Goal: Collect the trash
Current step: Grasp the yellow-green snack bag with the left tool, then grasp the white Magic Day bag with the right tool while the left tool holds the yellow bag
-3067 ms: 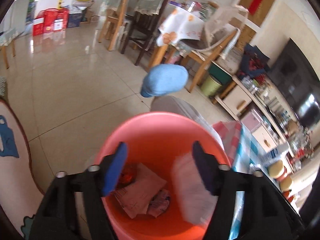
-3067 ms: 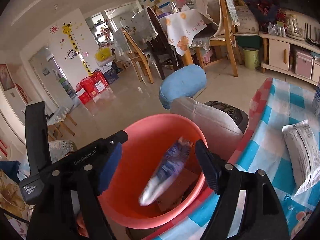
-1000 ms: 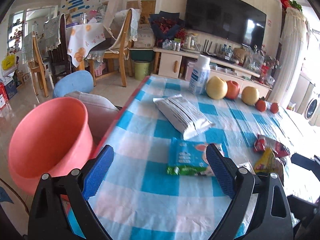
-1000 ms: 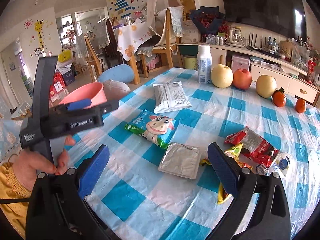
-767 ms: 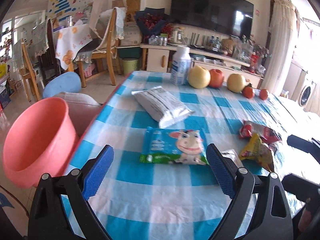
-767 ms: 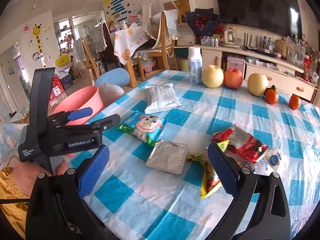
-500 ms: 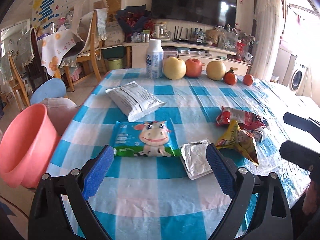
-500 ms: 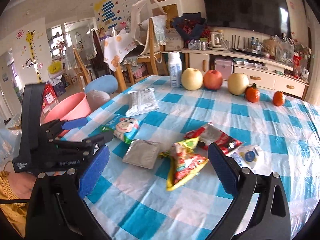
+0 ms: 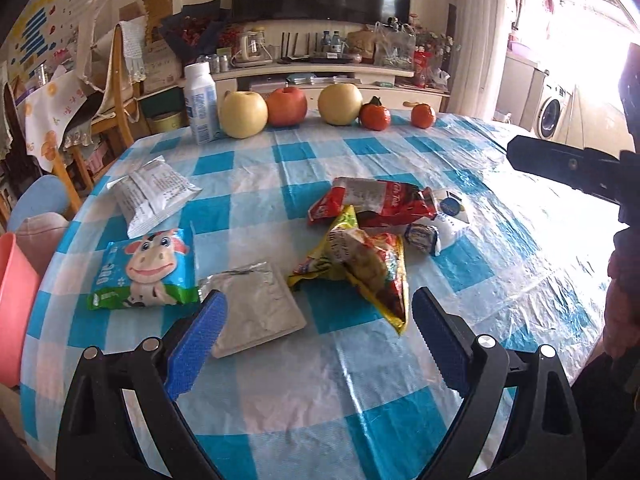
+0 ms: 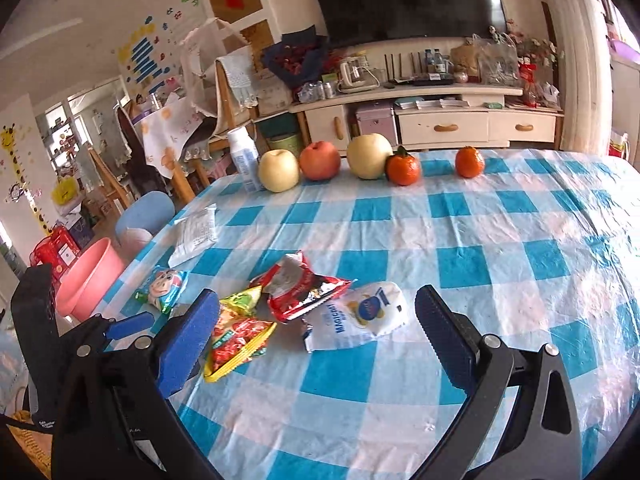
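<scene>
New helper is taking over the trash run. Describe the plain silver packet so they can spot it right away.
On the blue-and-white checked table, find the wrappers lying near the front edge. The silver packet lies flat between the cow-print packet and the yellow snack bag. It alone is bare crinkled foil with no printing.
</scene>
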Tool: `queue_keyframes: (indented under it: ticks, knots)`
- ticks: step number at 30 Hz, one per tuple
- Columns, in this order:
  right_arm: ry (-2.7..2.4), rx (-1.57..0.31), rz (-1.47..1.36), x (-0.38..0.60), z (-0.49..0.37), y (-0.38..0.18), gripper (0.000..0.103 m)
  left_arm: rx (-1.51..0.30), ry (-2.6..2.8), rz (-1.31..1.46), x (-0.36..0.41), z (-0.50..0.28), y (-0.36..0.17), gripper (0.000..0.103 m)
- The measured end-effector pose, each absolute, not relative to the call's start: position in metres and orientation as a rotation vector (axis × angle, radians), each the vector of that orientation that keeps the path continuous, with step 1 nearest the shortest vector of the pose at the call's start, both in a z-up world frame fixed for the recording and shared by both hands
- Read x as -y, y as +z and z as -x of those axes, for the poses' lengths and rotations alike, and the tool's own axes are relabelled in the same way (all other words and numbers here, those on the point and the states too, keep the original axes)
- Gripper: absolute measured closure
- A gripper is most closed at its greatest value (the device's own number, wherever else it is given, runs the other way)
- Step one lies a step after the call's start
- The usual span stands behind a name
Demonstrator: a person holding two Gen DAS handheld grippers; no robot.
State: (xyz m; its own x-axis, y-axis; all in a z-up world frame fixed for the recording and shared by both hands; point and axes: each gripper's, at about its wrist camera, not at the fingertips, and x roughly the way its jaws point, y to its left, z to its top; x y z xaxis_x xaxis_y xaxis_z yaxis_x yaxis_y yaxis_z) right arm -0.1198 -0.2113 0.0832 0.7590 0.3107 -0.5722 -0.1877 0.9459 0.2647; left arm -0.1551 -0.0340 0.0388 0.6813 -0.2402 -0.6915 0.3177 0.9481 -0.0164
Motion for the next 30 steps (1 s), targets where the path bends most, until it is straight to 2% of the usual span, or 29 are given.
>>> queue_keyframes:
  ticks: [7, 9, 10, 11, 17, 18, 21, 23, 30]
  knots:
    - [0.244, -0.736, -0.287, 0.241, 0.103, 0.060, 0.005, -0.776, -0.408, -0.233, 0.066, 0.136, 0.037, 0.010]
    - [0.233, -0.783, -0.308, 0.244, 0.095, 0.050, 0.010, -0.788, -0.426, -0.271, 0.072, 0.127, 0.036, 0.010]
    - [0.241, -0.795, -0.322, 0.244, 0.092, 0.047, 0.019, -0.793, -0.431, -0.282, 0.073, 0.124, 0.036, 0.010]
    - [0.249, -0.807, -0.331, 0.244, 0.090, 0.043, 0.022, -0.794, -0.430, -0.294, 0.075, 0.121, 0.036, 0.010]
    - [0.261, -0.863, -0.335, 0.239, 0.079, 0.028, 0.022, -0.830, -0.442, -0.303, 0.078, 0.106, 0.027, 0.011]
    - [0.269, -0.870, -0.333, 0.237, 0.077, 0.026, 0.022, -0.835, -0.441, -0.305, 0.079, 0.104, 0.025, 0.012]
    - [0.265, -0.883, -0.298, 0.229, 0.071, 0.024, 0.019, -0.863, -0.437, -0.309, 0.081, 0.100, 0.016, 0.030]
    - [0.274, -0.903, -0.269, 0.224, 0.066, 0.021, 0.010, -0.864, -0.429, -0.304, 0.080, 0.099, 0.012, 0.030]
    - [0.302, -0.897, -0.109, 0.202, 0.059, 0.022, 0.004, -0.866, -0.427, -0.276, 0.075, 0.102, 0.015, 0.035]
